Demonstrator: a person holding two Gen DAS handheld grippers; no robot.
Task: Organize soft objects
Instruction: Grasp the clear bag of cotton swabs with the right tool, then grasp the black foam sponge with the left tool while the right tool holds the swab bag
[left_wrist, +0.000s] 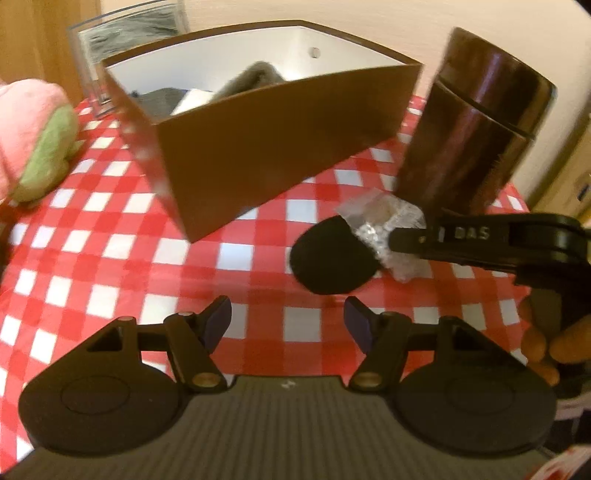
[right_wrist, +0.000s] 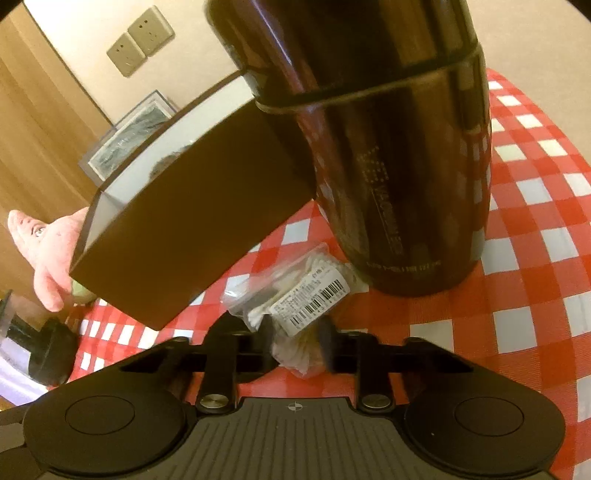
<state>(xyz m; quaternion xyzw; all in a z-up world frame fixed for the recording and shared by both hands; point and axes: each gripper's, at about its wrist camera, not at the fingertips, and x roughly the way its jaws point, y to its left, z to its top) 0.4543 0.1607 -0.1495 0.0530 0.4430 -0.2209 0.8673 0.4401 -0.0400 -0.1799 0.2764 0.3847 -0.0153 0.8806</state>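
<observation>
A clear plastic packet of cotton swabs (right_wrist: 295, 295) with a barcode label lies on the red checked tablecloth. My right gripper (right_wrist: 295, 338) is shut on its near end. In the left wrist view the packet (left_wrist: 388, 229) sits beside a black round pad (left_wrist: 328, 258), with the right gripper's finger (left_wrist: 443, 240) on it. My left gripper (left_wrist: 288, 325) is open and empty, just short of the pad. A brown box (left_wrist: 266, 147) with a white inside holds grey and white soft items (left_wrist: 251, 79). A pink and green plush toy (left_wrist: 33, 144) lies at the left.
A tall dark brown flask (left_wrist: 472, 122) stands right of the box, close behind the packet; it fills the right wrist view (right_wrist: 388, 147). A clear acrylic holder (left_wrist: 122, 44) stands behind the box. The tablecloth (left_wrist: 110, 251) covers the table.
</observation>
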